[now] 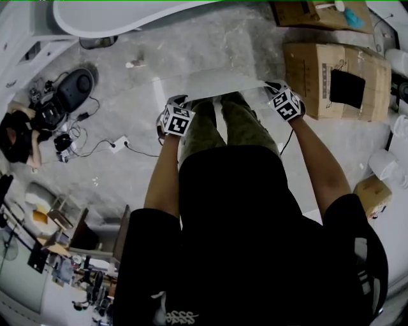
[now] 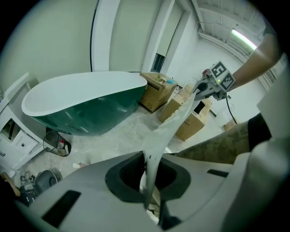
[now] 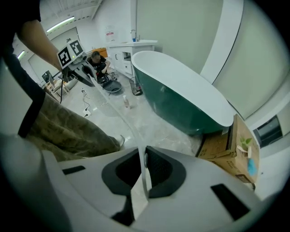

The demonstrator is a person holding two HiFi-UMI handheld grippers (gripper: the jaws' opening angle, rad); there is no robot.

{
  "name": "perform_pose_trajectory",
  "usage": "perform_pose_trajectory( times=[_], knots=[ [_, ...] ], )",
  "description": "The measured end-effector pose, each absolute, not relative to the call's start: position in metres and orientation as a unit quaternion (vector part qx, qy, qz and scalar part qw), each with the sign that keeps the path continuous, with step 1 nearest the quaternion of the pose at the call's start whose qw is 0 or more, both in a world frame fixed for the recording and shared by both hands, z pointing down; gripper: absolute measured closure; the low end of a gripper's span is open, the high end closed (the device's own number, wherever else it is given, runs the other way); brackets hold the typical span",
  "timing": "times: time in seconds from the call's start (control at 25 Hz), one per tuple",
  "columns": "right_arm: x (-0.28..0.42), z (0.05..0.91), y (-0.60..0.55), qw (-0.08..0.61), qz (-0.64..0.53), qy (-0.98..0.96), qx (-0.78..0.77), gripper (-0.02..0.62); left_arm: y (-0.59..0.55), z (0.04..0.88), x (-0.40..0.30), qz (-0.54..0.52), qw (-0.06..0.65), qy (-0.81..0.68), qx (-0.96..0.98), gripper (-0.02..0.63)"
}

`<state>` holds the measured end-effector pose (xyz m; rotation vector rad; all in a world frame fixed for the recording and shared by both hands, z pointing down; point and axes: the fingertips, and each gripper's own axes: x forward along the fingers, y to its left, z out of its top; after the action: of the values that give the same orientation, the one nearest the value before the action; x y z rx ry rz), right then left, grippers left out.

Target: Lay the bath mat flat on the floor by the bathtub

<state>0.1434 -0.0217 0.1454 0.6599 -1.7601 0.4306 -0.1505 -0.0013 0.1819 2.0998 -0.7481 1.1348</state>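
Right now my left gripper (image 2: 149,183) has its jaws clenched on one end of the pale bath mat (image 1: 210,84). My right gripper (image 3: 142,176) pinches the other end, and the mat is stretched between them, mid-frame in the head view. Beyond it, the bathtub (image 1: 108,19) sits top left and cardboard boxes (image 1: 319,76) upper right.

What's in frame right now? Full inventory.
bath mat: 1, white, stretched in the air between both grippers
bathtub: 1, green outside and white inside, on the floor ahead
cardboard boxes: several, brown, floor at right
cables: tangle, black and white, floor at left
seated person: 1, dark clothes, far background
legs: 2, olive trousers, between the grippers
left gripper: 1, grey, shut on bath mat
right gripper: 1, grey, shut on bath mat
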Motion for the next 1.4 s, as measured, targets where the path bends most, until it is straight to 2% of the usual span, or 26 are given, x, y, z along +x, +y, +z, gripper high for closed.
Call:
perform_pose_trajectory(
  times=[0.16,0.36,0.52,0.72,0.96,1.16,1.4],
  knots=[
    [0.145,0.169,-0.029,0.57,0.171,-0.75,0.288,0.566,-0.01,0.21,-0.148,0.442,0.301,-0.262,0.803,0.577],
    [0.158,0.211,-0.039,0.579,0.133,-0.759,0.265,0.566,-0.015,0.242,-0.134,0.443,0.324,-0.276,0.789,0.577],
    [0.167,0.278,-0.049,0.563,0.148,-0.77,0.261,0.566,-0.019,0.297,-0.127,0.464,0.316,-0.288,0.776,0.577],
    [0.192,0.381,-0.063,0.542,0.147,-0.787,0.257,0.566,-0.04,0.386,-0.103,0.431,0.36,-0.363,0.744,0.577],
    [0.203,0.486,-0.058,0.523,0.154,-0.79,0.279,0.566,-0.026,0.494,-0.092,0.437,0.35,-0.37,0.741,0.577],
    [0.206,0.554,-0.047,0.519,0.151,-0.797,0.268,0.566,-0.012,0.566,-0.088,0.46,0.334,-0.351,0.744,0.577],
    [0.215,0.609,-0.046,0.523,0.157,-0.797,0.26,0.566,-0.016,0.614,-0.079,0.463,0.329,-0.354,0.743,0.577]
  ],
)
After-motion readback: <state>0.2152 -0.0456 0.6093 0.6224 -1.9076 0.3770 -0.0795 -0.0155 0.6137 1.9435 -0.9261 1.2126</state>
